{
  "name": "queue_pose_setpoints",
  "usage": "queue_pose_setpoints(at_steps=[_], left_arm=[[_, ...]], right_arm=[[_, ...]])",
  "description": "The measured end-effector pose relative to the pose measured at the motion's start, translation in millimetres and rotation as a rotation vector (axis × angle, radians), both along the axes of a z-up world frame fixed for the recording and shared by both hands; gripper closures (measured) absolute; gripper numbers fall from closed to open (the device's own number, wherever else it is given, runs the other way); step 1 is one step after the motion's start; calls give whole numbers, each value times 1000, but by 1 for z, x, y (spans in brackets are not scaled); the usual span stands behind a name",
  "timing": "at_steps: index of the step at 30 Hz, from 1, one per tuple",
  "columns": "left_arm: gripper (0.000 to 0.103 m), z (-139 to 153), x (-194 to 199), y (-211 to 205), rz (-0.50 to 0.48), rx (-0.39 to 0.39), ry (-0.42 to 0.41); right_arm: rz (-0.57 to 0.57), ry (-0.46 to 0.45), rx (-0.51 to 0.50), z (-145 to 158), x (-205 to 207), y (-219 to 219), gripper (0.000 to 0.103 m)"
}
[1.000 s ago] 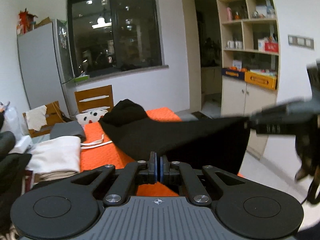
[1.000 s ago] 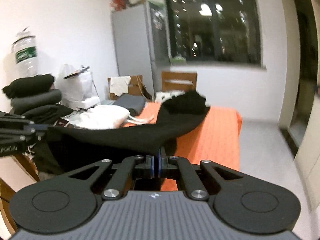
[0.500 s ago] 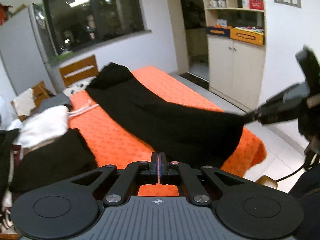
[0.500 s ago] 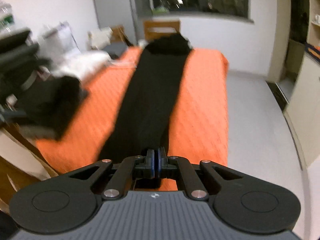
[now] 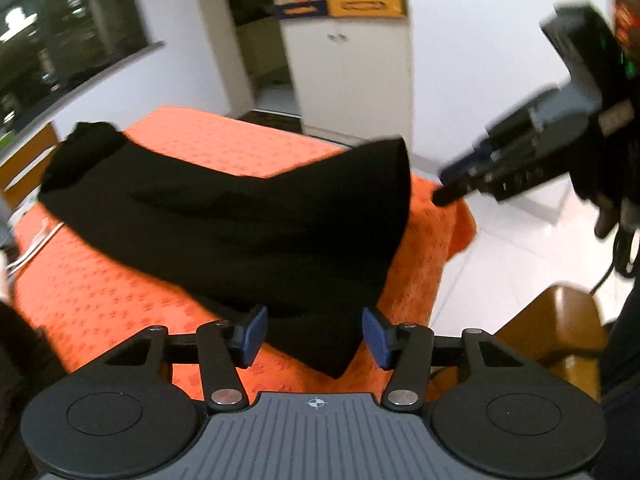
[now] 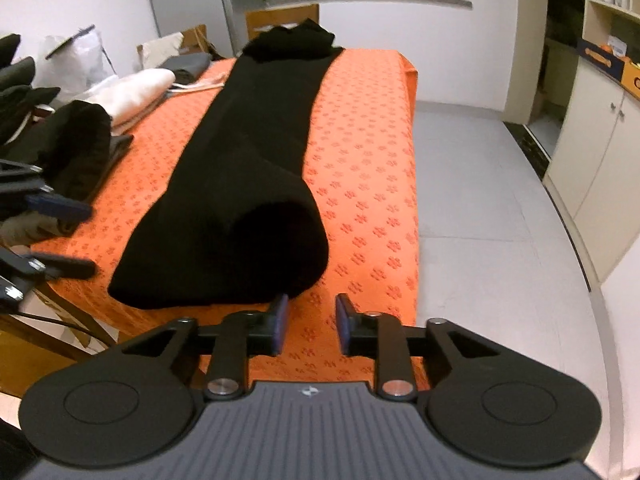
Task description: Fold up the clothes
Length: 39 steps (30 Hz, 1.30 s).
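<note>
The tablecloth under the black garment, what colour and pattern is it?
Orange, with a repeating pattern of small darker motifs. The tablecloth shows best in the right wrist view.

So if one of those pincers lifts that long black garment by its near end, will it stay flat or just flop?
Probably flop: the black garment drapes softly over the orange cloth and its near end has curled into a loose roll. It looks fairly thick, so likely weighty for cloth. It seems unlikely to slide, since the cloth beneath looks textured.
</note>
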<state>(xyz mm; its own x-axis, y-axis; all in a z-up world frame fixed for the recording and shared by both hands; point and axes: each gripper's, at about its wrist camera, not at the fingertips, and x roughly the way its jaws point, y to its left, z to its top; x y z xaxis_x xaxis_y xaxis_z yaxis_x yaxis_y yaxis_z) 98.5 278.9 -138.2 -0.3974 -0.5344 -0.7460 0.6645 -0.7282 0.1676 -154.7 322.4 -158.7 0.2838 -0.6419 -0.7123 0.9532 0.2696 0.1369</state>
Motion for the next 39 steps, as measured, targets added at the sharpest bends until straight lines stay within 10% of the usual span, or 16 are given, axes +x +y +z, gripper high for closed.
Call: queue_pose_setpoints(at_steps=[18,33,35,36,39], left_arm=[[61,-47,-22,21,-115,-186,-232],[66,-47,-35,4,-5,-236,-152],[96,-40,-31,-2,49,-228,-116],[96,-32,-24,-3,91,-231,-87],[97,4,3,-3,238,-266,13]], right_arm=[[25,-65,-50,-13,8,-50,60],[66,-58,-24,-24,18,-67,60],[67,-46,-6,-27,20,-68,71],[64,-43,-1,-26,20,-67,93],[40,-55,-33,-8,16,-63,98]])
